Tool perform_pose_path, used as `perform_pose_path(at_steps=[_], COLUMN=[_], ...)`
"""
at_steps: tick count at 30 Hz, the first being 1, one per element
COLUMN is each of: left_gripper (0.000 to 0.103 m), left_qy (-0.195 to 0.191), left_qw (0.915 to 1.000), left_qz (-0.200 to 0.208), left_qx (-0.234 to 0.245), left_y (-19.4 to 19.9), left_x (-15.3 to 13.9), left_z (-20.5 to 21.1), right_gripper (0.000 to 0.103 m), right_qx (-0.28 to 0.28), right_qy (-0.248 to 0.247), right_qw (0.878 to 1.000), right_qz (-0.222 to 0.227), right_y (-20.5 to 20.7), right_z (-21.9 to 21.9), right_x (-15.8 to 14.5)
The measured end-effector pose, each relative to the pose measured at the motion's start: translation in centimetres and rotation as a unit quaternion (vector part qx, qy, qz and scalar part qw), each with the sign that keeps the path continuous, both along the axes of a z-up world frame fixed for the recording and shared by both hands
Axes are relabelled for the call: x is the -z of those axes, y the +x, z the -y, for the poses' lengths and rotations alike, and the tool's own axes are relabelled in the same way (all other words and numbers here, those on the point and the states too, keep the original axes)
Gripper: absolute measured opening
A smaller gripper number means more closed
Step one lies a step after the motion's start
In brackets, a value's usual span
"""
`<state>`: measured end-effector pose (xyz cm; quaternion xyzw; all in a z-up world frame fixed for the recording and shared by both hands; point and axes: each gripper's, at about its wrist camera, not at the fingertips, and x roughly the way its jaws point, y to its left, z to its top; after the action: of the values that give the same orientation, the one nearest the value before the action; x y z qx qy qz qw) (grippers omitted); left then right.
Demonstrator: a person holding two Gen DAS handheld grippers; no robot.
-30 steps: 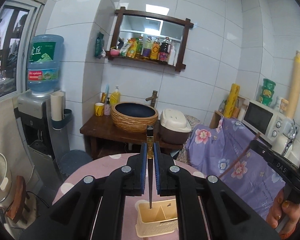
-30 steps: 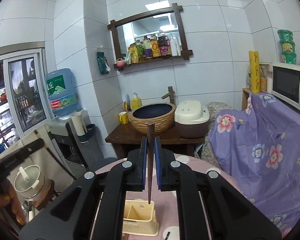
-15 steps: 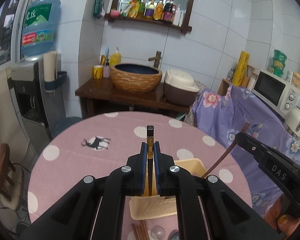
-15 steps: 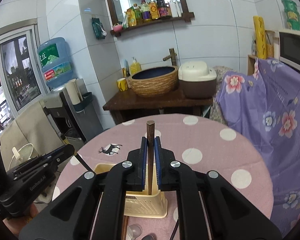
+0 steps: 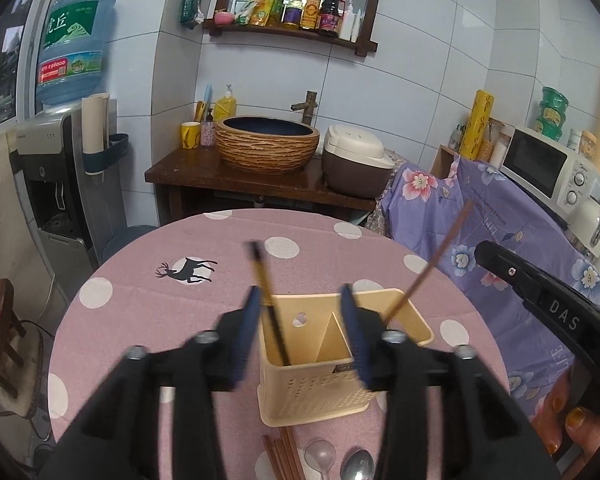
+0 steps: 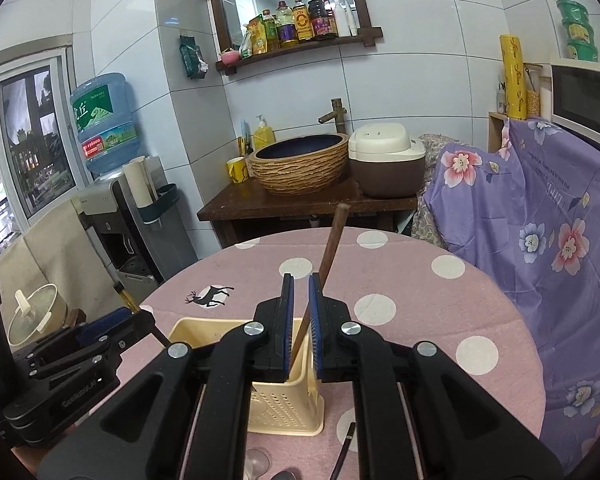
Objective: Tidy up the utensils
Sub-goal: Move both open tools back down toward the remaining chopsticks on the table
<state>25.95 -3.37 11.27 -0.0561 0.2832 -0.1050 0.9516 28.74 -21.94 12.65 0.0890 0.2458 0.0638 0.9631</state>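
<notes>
A cream plastic utensil holder point(image 5: 332, 384) stands on the pink dotted table point(image 5: 140, 304). My left gripper point(image 5: 300, 320) is open above it; a black chopstick with a gold band point(image 5: 266, 300) leans free in the holder's left compartment. My right gripper point(image 6: 299, 312) has its jaws slightly parted around a brown chopstick point(image 6: 328, 252), which leans to the right with its lower end in the holder point(image 6: 284, 400). That brown chopstick point(image 5: 432, 260) also shows in the left wrist view.
More brown chopsticks point(image 5: 284, 456) and two spoons point(image 5: 356, 464) lie on the table in front of the holder. A black chopstick point(image 6: 344, 448) lies to its right. A purple floral cover point(image 6: 540, 240) borders the table's right side.
Both grippers tilted down over the holder. The left gripper opened and let go of the black chopstick, which now leans in the holder. The right gripper's jaws parted and the brown chopstick tilted.
</notes>
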Motion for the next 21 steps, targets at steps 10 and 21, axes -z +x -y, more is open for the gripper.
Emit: perform_pose_path(at_steps=[10, 21], left_gripper=[0.062, 0.054], left_qy=[-0.005, 0.037], left_qw=[0.9999, 0.9924], left_qz=[-0.005, -0.117], left_qx=[0.009, -0.014], left_y=[-3.2, -9.3], left_x=[2.4, 12.6], left_z=[-0.7, -2.7], right_gripper=[0.042, 0.051], right_qx=[0.026, 0.028], right_qy=[-0.019, -0.101], right_qw=[0.999, 0.986], right_qz=[-0.022, -0.127], right_y=[-3.5, -9.9], right_z=[0.9, 0.0], right_x=[3.6, 14.6])
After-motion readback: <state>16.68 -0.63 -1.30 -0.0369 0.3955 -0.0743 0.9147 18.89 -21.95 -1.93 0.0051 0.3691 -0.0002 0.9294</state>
